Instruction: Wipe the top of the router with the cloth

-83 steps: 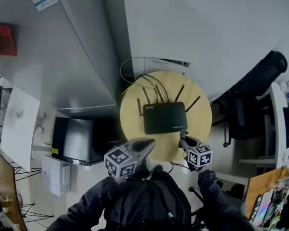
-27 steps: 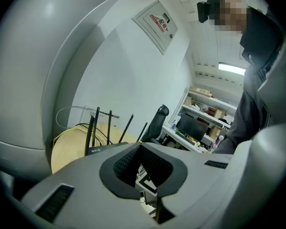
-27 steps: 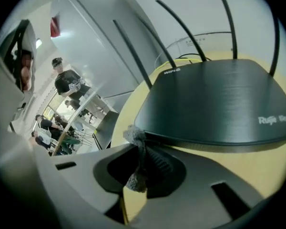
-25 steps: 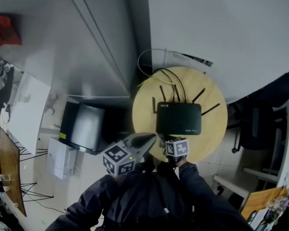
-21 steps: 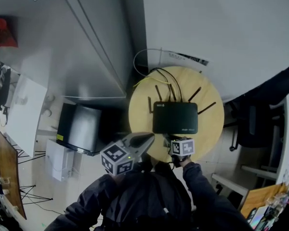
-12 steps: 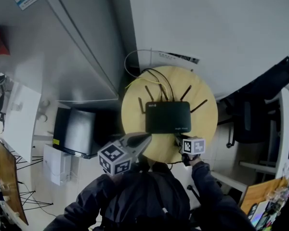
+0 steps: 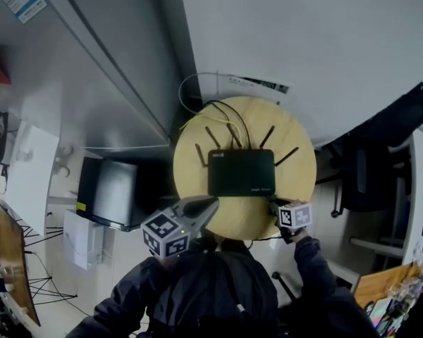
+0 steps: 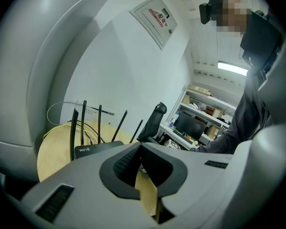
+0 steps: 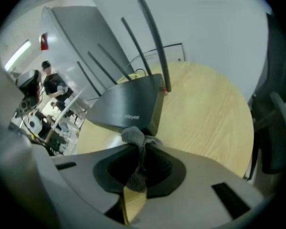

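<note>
Jaws of right gripper [image 9: 139, 149] pinch a grey cloth [image 9: 132, 135] just beside the router's [image 7: 241, 172] near right corner. Router sits mid round bench [image 7: 299, 157], antennas up. Left gripper [image 8: 139, 151] jaws together, nothing between, at bench's near edge.

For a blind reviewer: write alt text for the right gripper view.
The right claw is shut on a grey cloth, held just in front of the near edge of a black router with raised antennas, on a round wooden table.
</note>
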A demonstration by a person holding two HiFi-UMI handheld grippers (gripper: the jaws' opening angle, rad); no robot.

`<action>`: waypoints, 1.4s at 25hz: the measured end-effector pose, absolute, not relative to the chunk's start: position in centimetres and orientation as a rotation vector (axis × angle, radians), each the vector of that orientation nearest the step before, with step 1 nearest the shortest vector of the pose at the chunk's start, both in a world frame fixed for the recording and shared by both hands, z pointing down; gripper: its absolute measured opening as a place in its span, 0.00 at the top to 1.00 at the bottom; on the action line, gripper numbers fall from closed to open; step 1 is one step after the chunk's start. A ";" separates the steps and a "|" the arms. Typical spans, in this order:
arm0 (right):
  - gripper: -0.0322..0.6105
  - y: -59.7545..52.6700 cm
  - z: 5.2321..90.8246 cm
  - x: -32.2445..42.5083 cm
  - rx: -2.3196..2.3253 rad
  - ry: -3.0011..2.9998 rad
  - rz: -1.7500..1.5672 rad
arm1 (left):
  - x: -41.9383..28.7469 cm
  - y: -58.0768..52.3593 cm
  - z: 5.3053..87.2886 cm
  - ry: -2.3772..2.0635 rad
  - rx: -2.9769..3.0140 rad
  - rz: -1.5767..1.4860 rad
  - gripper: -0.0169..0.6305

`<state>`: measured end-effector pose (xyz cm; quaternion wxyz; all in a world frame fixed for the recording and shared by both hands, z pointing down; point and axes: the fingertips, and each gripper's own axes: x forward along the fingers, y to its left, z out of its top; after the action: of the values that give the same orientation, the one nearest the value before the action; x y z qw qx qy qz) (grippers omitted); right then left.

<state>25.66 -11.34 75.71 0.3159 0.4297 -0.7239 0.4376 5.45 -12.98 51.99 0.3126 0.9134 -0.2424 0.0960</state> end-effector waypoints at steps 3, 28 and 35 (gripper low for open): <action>0.84 -12.7 74.8 27.9 1.063 -1.932 0.988 | 6.0 -13.0 51.8 -0.650 2.408 0.252 0.99; 0.84 -16.0 77.1 27.6 0.418 -1.931 0.185 | 7.5 -12.4 51.7 -0.767 2.354 0.249 0.99; 0.84 -11.2 76.1 26.4 0.411 -1.961 0.210 | 8.7 -11.7 51.6 -0.697 2.373 0.251 0.99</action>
<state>26.39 -11.25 76.15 0.5339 0.1726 -0.8230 0.0883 8.67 -11.69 51.59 0.3217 0.9038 -0.2654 0.0957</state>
